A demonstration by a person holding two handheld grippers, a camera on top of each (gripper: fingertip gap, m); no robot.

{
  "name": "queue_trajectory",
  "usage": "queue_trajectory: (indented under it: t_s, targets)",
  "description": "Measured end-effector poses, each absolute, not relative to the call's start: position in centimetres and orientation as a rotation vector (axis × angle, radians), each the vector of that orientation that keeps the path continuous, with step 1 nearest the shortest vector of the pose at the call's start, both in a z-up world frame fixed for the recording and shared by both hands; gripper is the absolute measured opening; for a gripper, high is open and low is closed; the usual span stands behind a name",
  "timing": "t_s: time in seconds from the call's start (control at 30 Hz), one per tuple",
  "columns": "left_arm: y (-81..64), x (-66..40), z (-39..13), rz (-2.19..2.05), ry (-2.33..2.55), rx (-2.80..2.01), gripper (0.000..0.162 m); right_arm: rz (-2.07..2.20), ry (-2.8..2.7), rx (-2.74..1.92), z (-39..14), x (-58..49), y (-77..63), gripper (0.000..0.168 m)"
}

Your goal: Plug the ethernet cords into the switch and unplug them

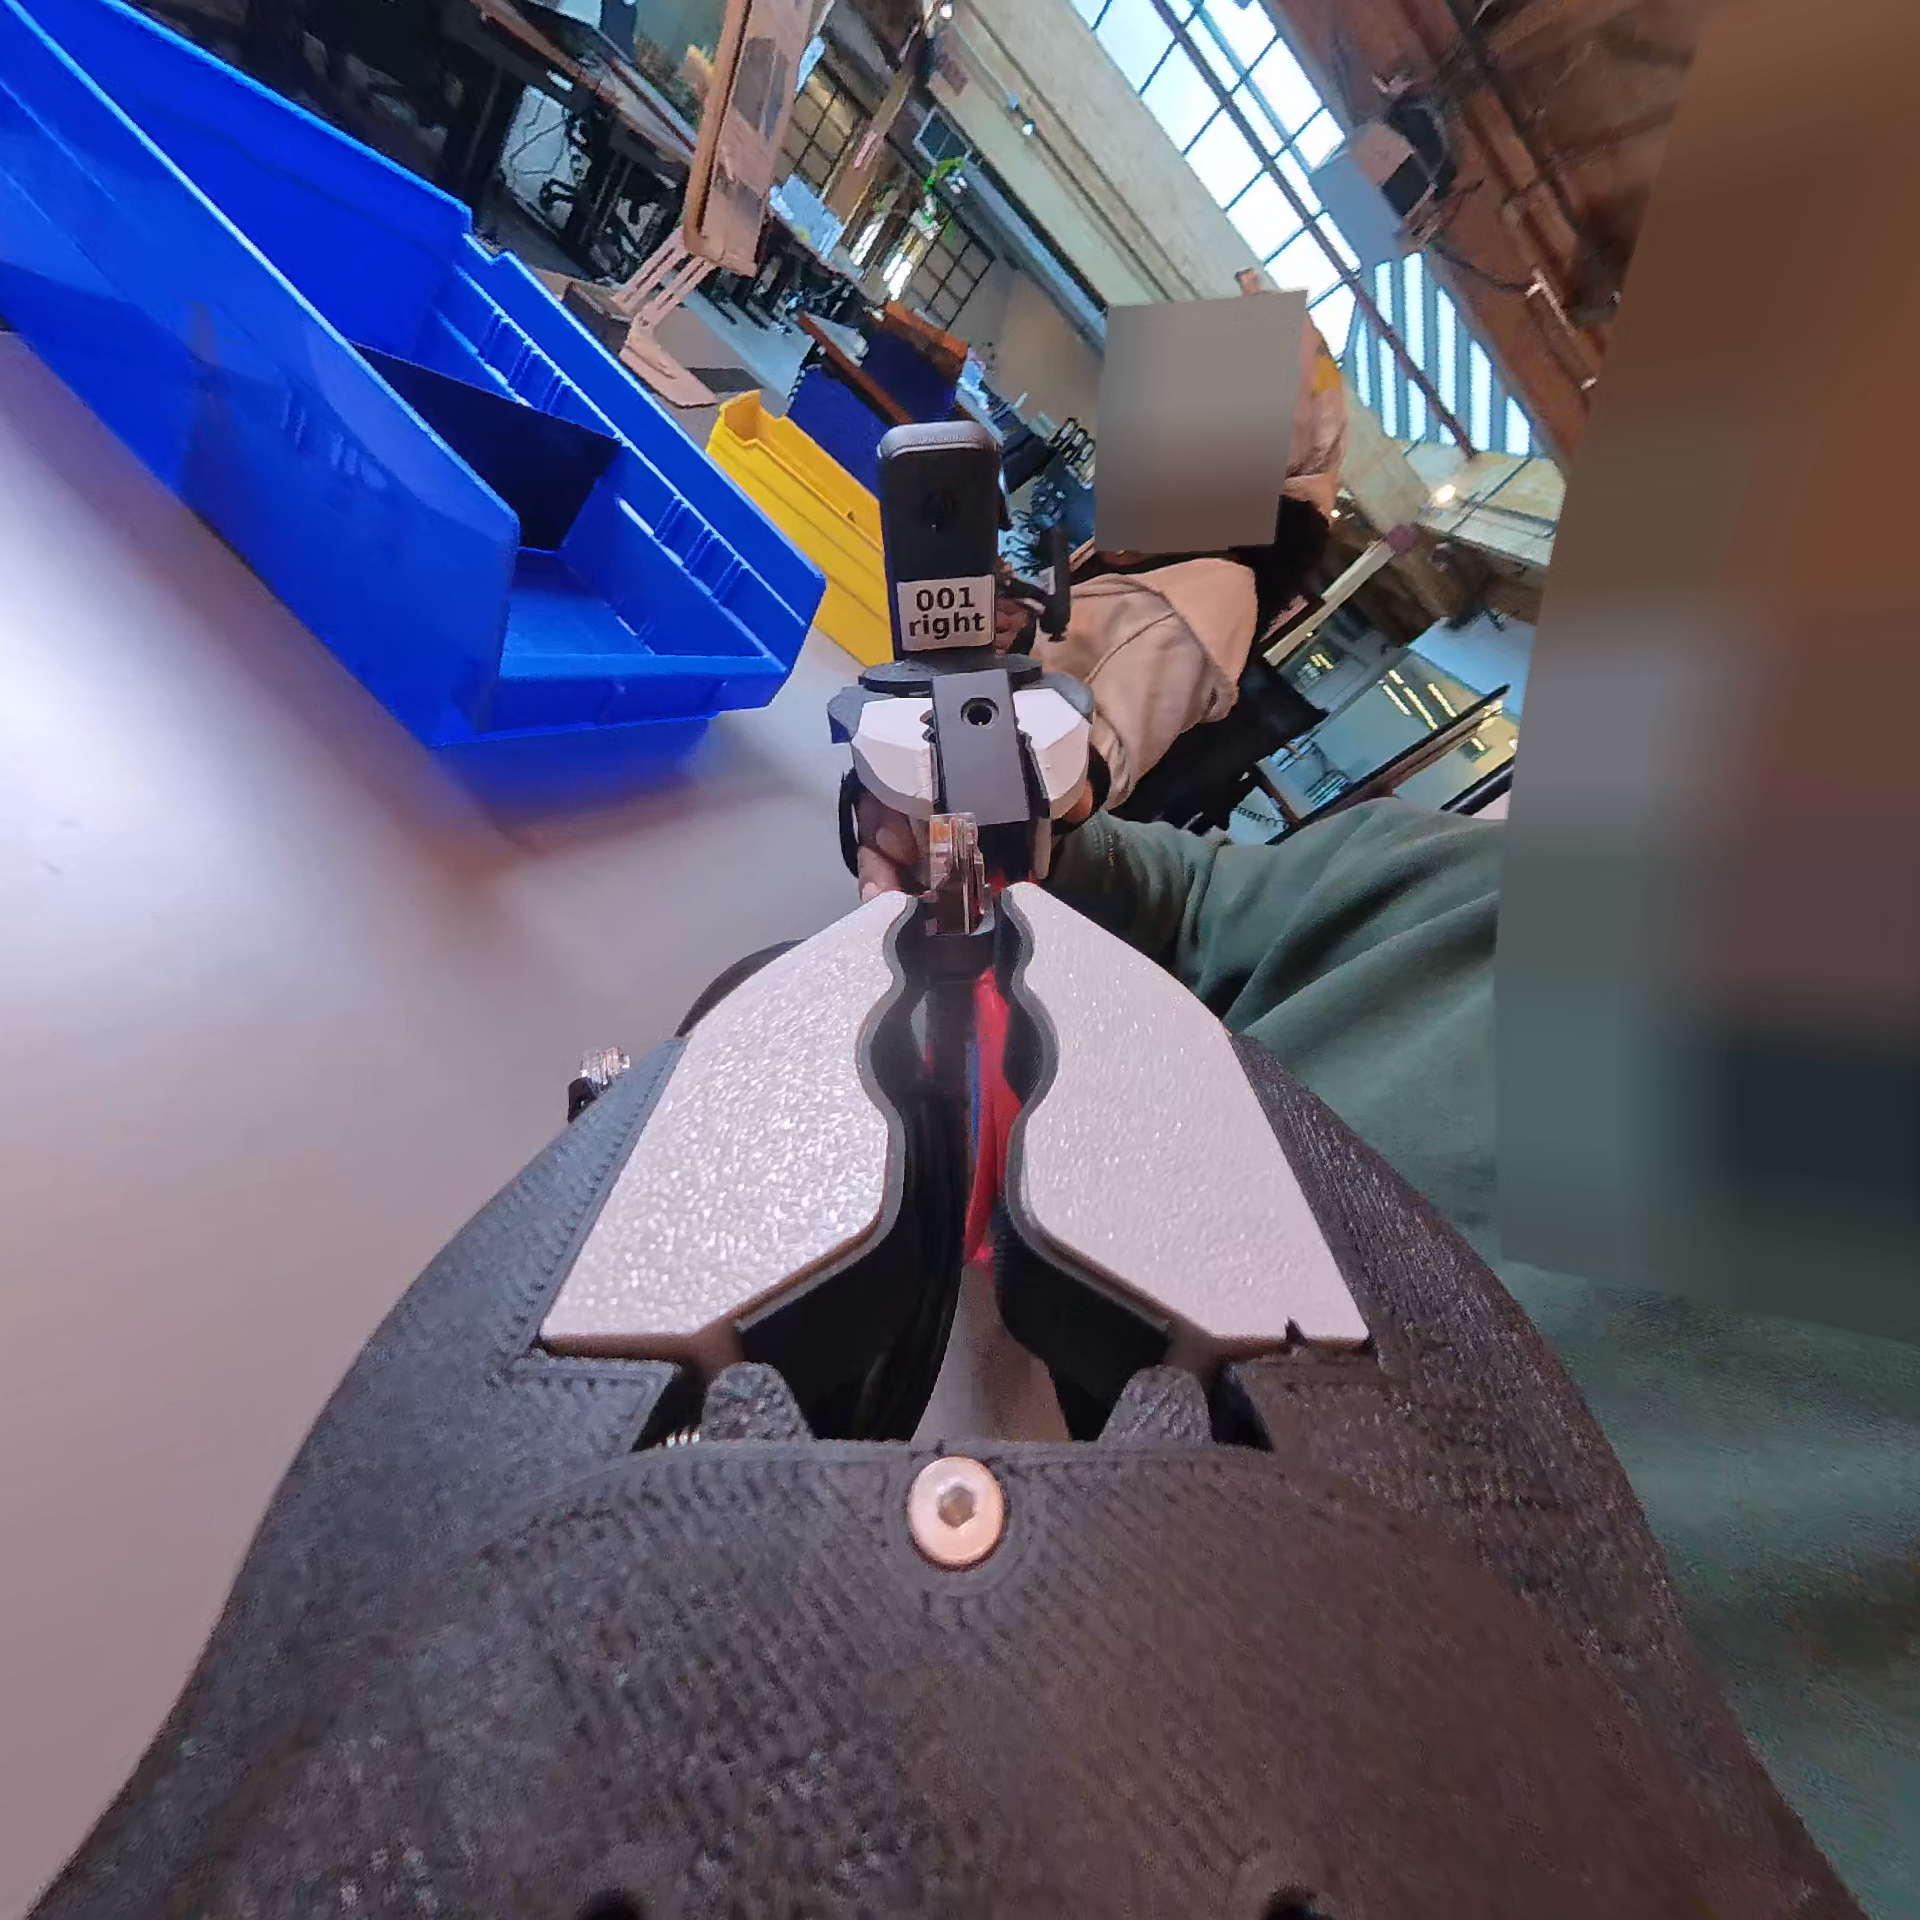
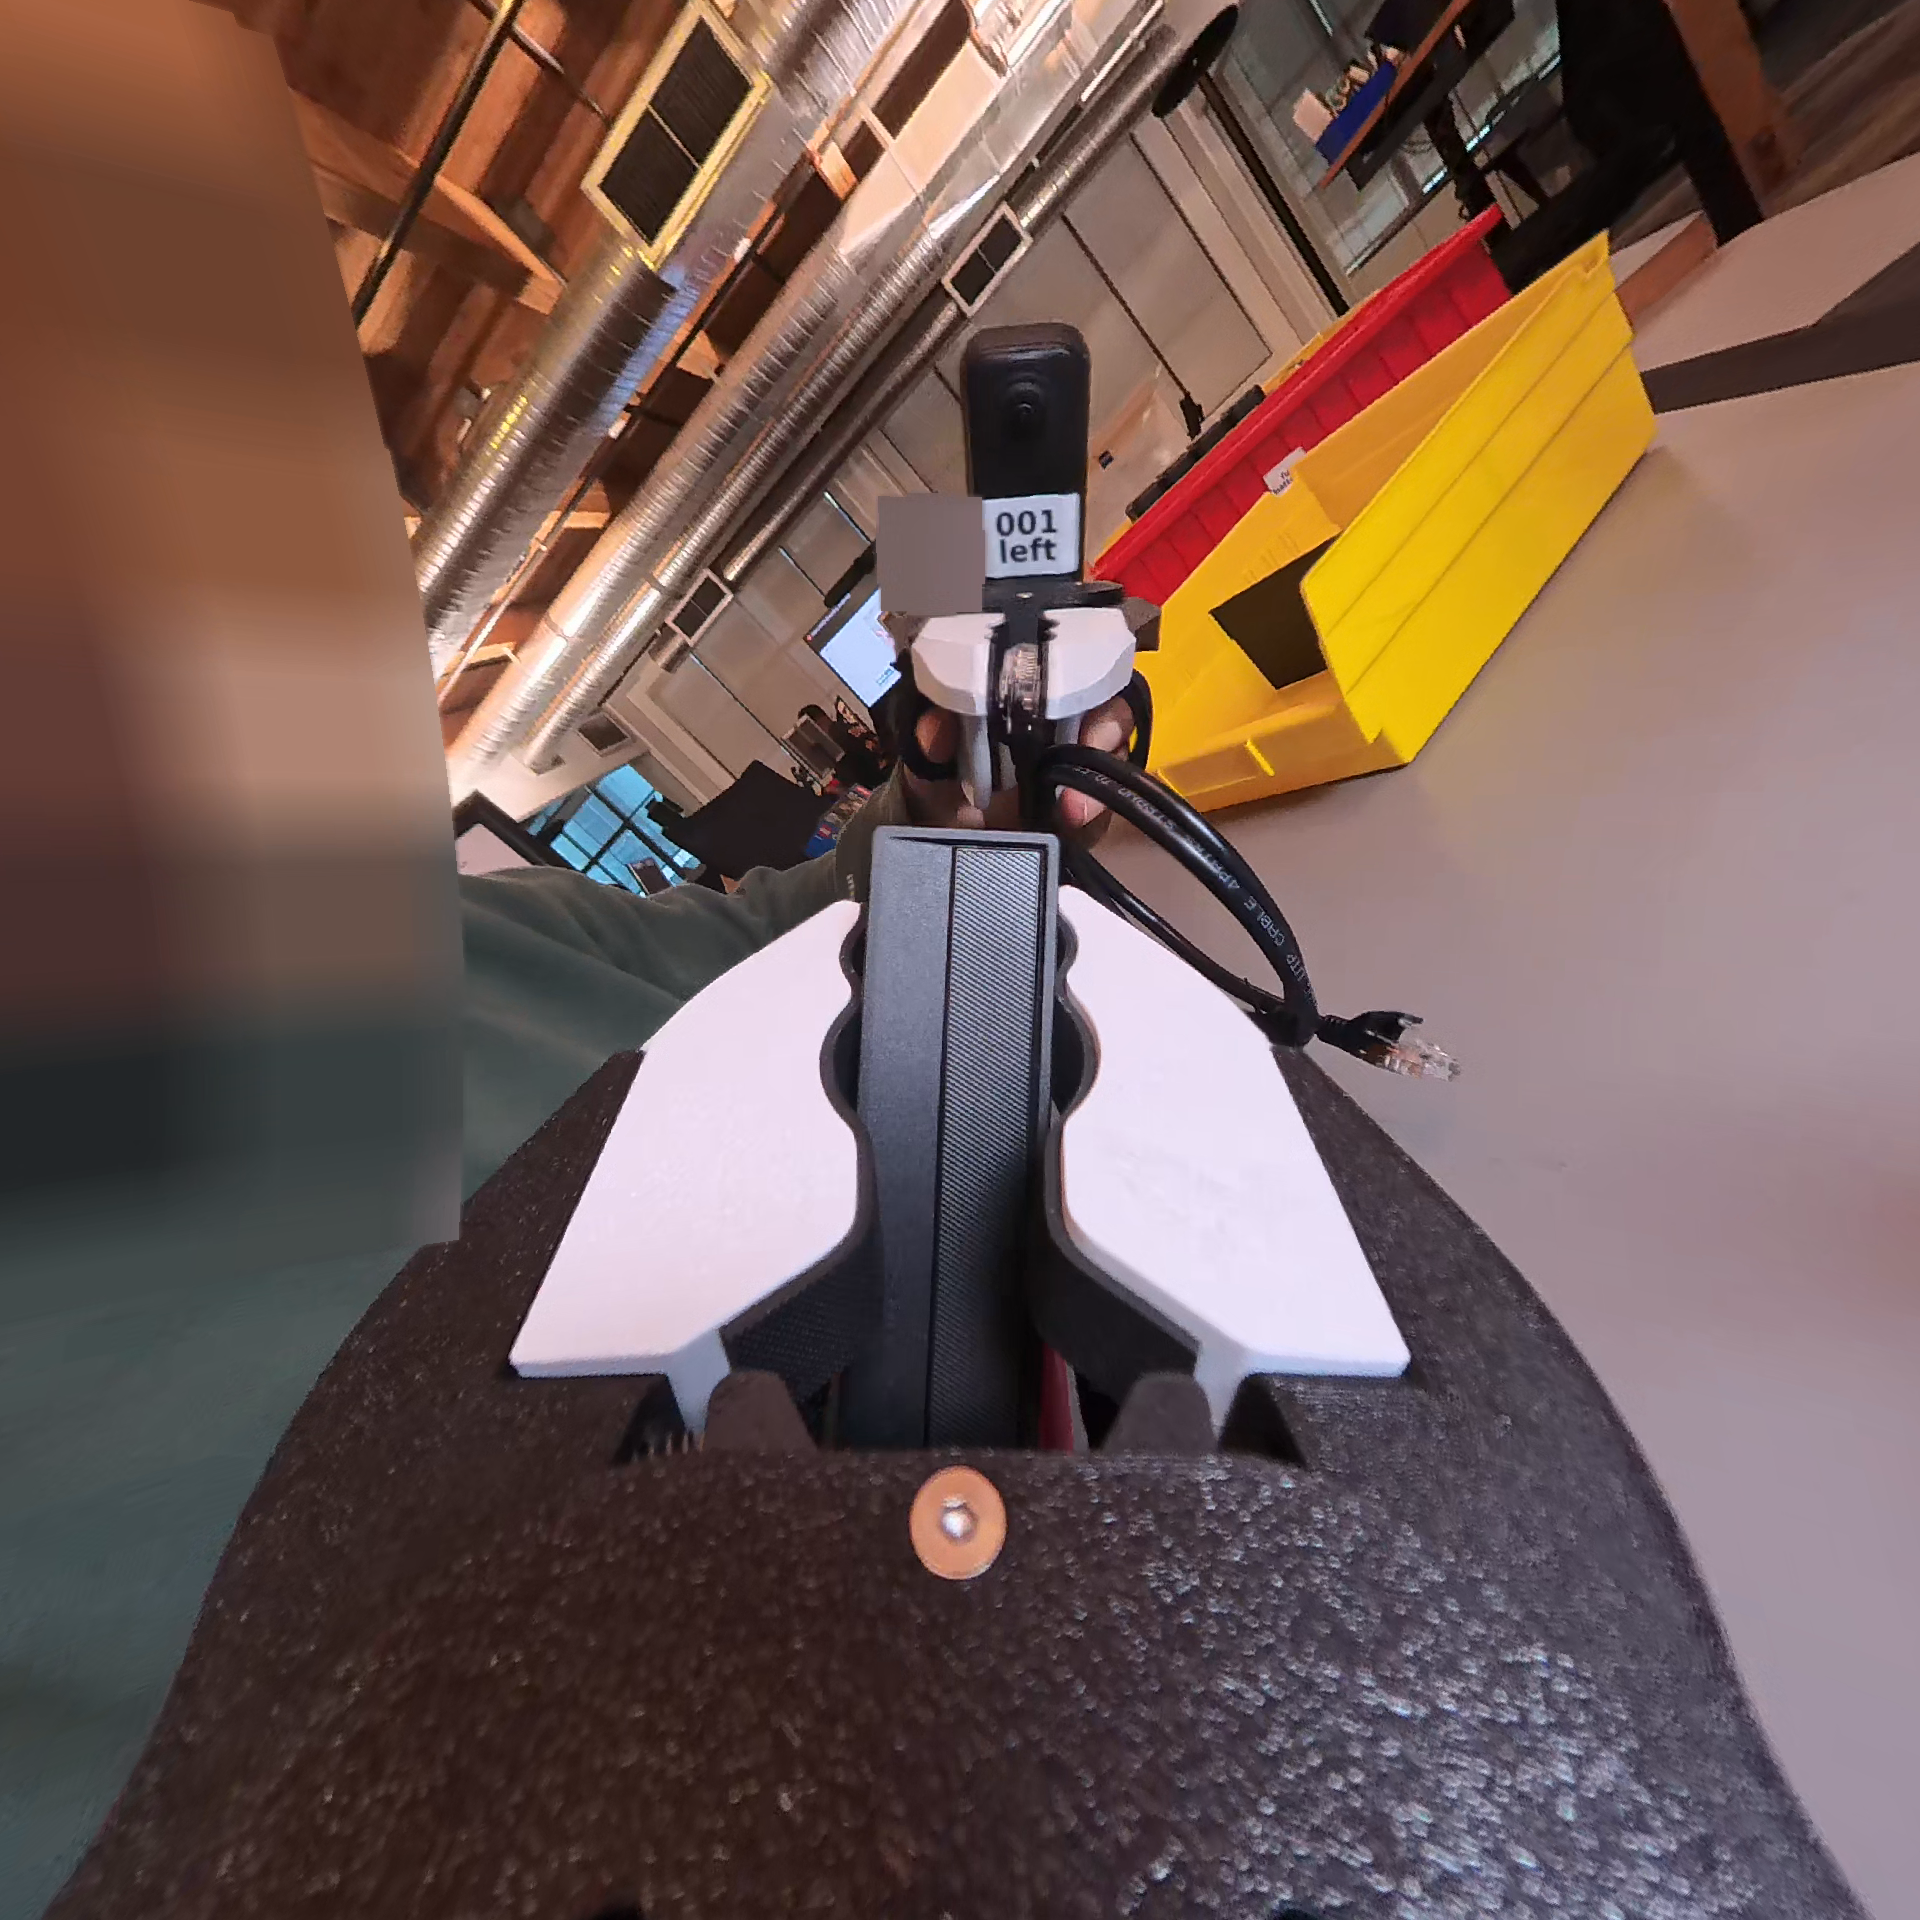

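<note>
Closest to the lens in the left wrist view, the left gripper (image 1: 951,914) has its white fingers (image 1: 758,1122) drawn nearly together on a black ethernet cord (image 2: 1236,894), pinching it just behind the clear plug (image 1: 954,857) that pokes out past the fingertips. In the right wrist view the right gripper (image 2: 961,914) is clamped on the black switch (image 2: 956,1091), holding it on edge so its narrow end points toward the other gripper. The two tools face each other above the grey table (image 1: 260,1039), plug and switch close but apart. The cord loops down from the left gripper, and its free plug (image 2: 1403,1055) lies on the table to the side. A blue bin (image 1: 416,468) and a yellow bin (image 2: 1455,540) with a red bin (image 2: 1351,353) behind it stand farther back. This looks like the approach to an insertion, with nothing seated yet. The port face of the switch is not visible, so whether the plug lines up with a socket cannot be told. The next move likely calls for squaring the plug to a port, latch side matched, then a straight push while the right gripper braces the switch.
</note>
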State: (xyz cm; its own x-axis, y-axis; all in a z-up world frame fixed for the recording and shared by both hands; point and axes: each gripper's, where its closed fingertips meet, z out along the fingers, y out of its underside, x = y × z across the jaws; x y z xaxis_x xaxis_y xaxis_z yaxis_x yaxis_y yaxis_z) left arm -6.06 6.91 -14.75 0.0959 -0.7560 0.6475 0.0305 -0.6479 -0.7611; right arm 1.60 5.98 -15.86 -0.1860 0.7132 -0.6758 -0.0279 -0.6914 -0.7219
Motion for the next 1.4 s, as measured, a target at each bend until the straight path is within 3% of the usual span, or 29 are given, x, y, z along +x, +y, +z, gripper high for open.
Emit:
queue_trajectory:
  t_s: [0.17,0.43,0.73,0.87,1.03,1.17,1.23,1.27,1.37,1.4]
  targets:
    - [6.9,-5.1,-14.0,-1.758,0.676,-1.709,0.014,1.927,-0.807,-1.576,-15.2,1.9,5.4,0.03]
    - [11.1,-3.4,-18.3,-1.936,0.411,-1.769,0.013,1.965,-0.773,-1.608,-15.7,1.6,5.0,0.03]
    - [14.1,-5.1,-22.7,-1.43,0.581,-1.978,0.02,1.969,-0.71,-1.661,-17.0,1.4,6.1,0.031]
    - [13.6,-6.1,-21.3,-1.151,0.744,-1.924,0.024,1.943,-0.726,-1.684,-17.5,1.1,6.0,0.031]
    - [6.5,-2.8,-18.8,-1.563,0.86,-1.824,0.042,1.902,-0.741,-1.704,-17.4,-0.2,6.1,0.031]
    - [3.2,-0.7,-21.4,-1.576,1.004,-1.884,0.052,1.887,-0.784,-1.71,-17.4,-2.0,5.7,0.03]
    - [2.1,0.0,-22.0,-1.555,1.095,-1.876,0.041,1.888,-0.79,-1.718,-17.4,-3.0,5.5,0.03]
    - [1.5,0.2,-21.9,-1.571,1.125,-1.857,0.026,1.876,-0.796,-1.724,-17.5,-3.5,5.4,0.03]
    - [1.4,-0.5,-21.7,-1.485,1.161,-1.851,0.021,1.804,-0.843,-1.679,-16.9,-3.9,5.6,0.033]
    - [1.3,-0.8,-21.3,-1.499,1.153,-1.837,0.021,1.779,-0.867,-1.64,-15.9,-3.6,5.8,0.045]
